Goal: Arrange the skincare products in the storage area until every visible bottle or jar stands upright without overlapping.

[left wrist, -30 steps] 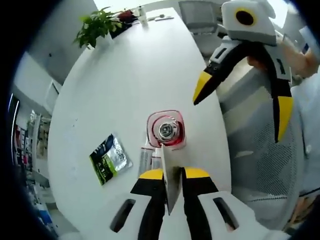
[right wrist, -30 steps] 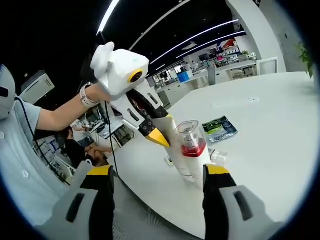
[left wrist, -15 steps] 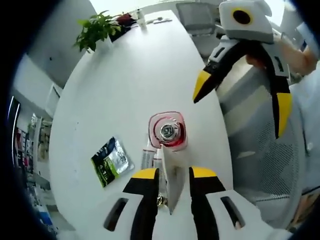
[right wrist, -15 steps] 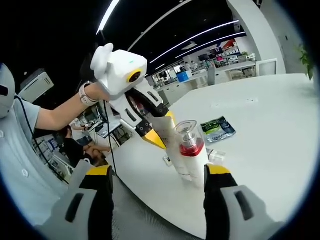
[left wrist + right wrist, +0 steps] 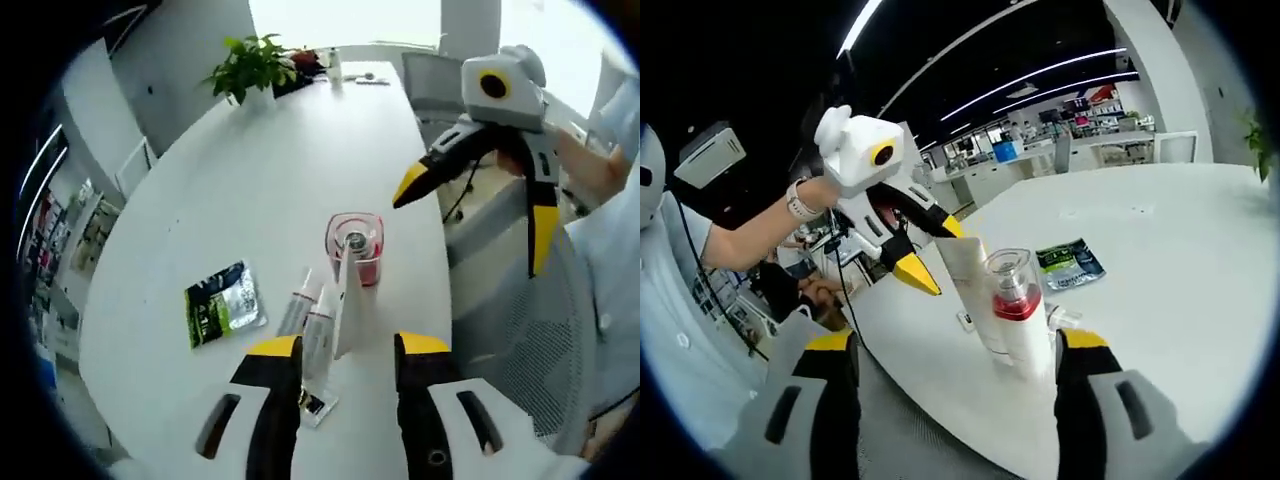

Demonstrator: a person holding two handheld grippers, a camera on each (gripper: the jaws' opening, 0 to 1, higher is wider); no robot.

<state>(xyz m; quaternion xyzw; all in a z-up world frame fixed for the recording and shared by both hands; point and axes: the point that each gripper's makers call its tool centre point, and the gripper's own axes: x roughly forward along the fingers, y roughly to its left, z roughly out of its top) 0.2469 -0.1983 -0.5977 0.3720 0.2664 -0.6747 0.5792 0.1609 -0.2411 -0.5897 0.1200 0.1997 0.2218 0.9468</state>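
A pump bottle with a red collar and clear cap stands upright near the white table's edge. Just in front of it a white tube stands on end, apart from any jaw. Two small tubes lie flat beside it. My left gripper is open, its jaws wide on either side of the white tube and short of it. My right gripper hangs open off the table's edge. In the right gripper view, the pump bottle and white tube rise ahead of my open right gripper, with the left gripper above them.
A green sachet lies flat to the left of the tubes, the same green sachet lying beyond the bottle. A potted plant and small items stand at the table's far end. Mesh chairs sit beside the table edge.
My left gripper has opened off the white tube and drawn back and up; the tube stays standing by the pump bottle. The right gripper has stayed open, shifting little.
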